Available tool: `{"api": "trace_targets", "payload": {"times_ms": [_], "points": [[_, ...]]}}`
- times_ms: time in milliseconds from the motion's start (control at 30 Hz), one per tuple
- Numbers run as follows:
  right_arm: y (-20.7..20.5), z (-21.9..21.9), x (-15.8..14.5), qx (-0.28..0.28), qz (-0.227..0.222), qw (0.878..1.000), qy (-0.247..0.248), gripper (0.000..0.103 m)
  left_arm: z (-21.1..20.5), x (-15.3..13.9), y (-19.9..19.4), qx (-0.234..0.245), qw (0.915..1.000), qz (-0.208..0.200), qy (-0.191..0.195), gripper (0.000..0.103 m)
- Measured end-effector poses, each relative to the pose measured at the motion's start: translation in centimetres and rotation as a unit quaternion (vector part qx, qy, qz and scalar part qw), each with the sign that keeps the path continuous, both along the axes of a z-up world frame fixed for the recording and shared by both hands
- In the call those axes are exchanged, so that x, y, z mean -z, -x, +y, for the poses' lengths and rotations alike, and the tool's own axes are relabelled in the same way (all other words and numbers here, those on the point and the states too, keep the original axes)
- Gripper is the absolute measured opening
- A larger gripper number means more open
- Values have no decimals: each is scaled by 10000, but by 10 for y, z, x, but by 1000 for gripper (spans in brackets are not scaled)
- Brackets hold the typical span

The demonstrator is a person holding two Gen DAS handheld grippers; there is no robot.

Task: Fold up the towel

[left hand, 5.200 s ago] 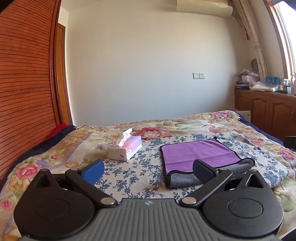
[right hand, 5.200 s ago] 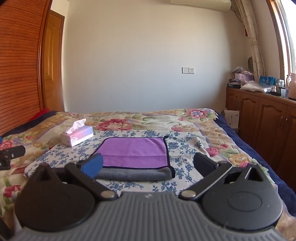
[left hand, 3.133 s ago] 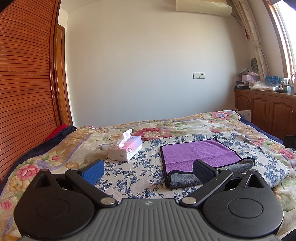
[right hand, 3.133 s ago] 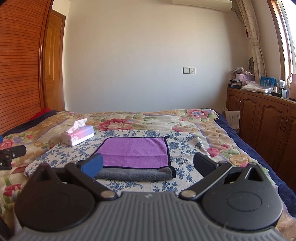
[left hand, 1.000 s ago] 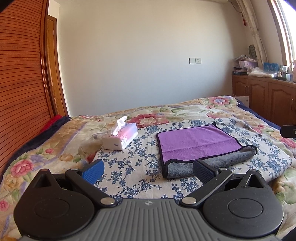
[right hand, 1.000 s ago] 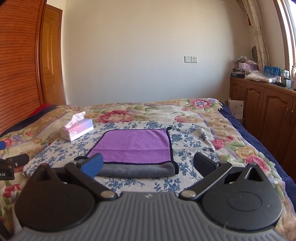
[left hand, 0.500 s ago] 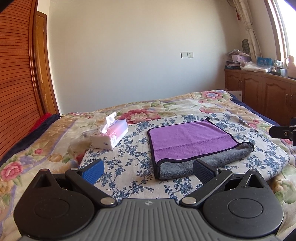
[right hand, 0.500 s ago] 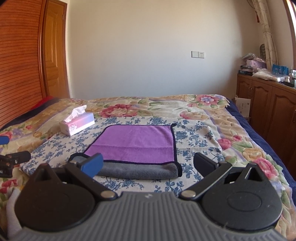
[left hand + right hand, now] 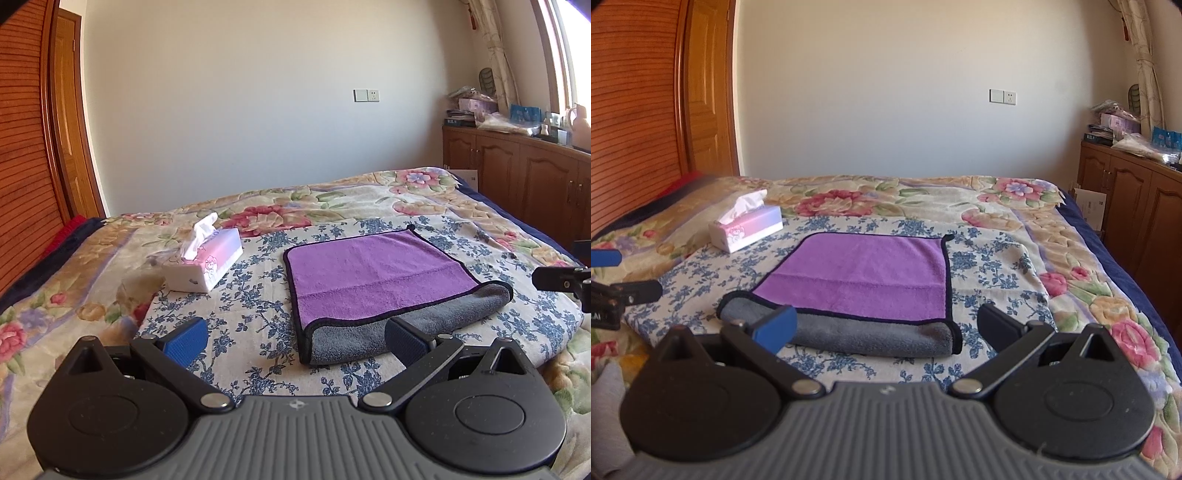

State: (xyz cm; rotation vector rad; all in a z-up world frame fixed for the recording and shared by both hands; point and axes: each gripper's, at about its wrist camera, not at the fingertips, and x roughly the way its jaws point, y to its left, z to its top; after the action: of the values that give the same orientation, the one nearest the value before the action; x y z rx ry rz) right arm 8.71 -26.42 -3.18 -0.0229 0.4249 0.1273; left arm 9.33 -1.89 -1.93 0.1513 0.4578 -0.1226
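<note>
A purple towel with a grey underside lies folded once on the blue-flowered sheet, its grey fold at the near edge. It also shows in the right wrist view. My left gripper is open and empty, just short of the towel's near left corner. My right gripper is open and empty, just short of the towel's near right corner. Part of the right gripper shows at the right edge of the left wrist view; the left gripper shows at the left edge of the right wrist view.
A pink and white tissue box stands on the bed left of the towel, also in the right wrist view. Wooden cabinets run along the right. A slatted wooden wall and door are on the left.
Both grippers have moved forward and a little lower towards the towel's near edge; the towel looks larger. Both stay open. The towel has not moved.
</note>
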Motion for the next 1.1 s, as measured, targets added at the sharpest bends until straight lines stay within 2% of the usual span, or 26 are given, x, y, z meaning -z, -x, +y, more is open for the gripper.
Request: {"api": "trace_targets", "payload": {"times_ms": [433, 1100], "points": [[-23, -4, 6, -103, 71, 9999, 97, 103, -5, 11, -32, 171, 9998, 108, 21, 103], [-71, -18, 20, -108, 331, 9994, 27, 103, -13, 33, -83, 446, 9978, 428, 234, 90]]}}
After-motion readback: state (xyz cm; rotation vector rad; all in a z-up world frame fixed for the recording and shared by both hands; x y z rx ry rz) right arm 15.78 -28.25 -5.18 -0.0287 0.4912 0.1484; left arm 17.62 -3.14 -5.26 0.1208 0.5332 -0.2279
